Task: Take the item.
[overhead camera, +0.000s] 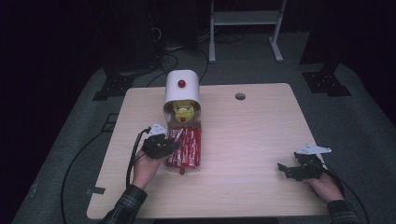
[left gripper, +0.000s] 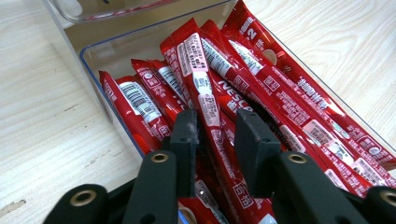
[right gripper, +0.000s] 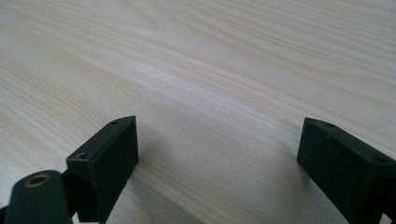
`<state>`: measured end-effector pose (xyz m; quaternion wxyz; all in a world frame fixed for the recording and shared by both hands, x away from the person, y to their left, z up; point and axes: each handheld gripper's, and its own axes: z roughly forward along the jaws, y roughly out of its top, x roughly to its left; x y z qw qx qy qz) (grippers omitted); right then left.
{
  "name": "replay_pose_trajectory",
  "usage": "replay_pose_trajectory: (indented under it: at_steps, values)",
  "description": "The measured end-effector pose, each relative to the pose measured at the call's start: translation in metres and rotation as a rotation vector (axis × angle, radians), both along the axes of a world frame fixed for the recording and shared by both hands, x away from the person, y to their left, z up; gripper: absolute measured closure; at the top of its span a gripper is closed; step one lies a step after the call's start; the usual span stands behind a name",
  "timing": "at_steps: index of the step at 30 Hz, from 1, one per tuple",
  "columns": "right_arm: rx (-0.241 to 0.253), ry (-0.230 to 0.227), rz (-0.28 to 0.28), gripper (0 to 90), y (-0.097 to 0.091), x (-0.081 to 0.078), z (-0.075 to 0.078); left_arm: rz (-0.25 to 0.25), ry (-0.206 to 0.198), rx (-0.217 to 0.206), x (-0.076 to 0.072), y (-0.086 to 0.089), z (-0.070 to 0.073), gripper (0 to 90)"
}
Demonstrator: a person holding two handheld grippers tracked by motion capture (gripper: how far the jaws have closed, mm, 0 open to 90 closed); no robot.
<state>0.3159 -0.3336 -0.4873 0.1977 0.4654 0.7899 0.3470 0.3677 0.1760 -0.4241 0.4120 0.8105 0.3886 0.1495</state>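
Left gripper (left gripper: 212, 135): jaws narrowed onto one red sachet (left gripper: 205, 100) standing between them inside the clear tray (left gripper: 100, 58); tray wall lies just beyond. Right gripper (right gripper: 217, 154): jaws wide apart, nothing held, bare table (right gripper: 210, 60) ahead.

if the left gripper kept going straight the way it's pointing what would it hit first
The left gripper would probably meet the red Nescafé sachets first: its jaws already straddle one sachet in the clear tray. Beyond them comes the tray's far wall below the white dispenser, though depth is hard to judge.
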Motion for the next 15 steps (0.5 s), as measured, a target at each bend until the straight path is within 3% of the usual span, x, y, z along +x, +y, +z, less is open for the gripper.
replay_pose_trajectory:
  at_steps: [7, 15]
  values:
    - [0.0, 0.0, 0.0, 11.4, 0.0, 0.0, 0.0, -0.025, 0.019, -0.022, -0.0006, -0.0011, 0.0008, 80.5]
    - [0.0, 0.0, 0.0, 11.4, 0.0, 0.0, 0.0, -0.044, 0.011, -0.036, -0.0022, -0.0032, 0.0025, 83.5]
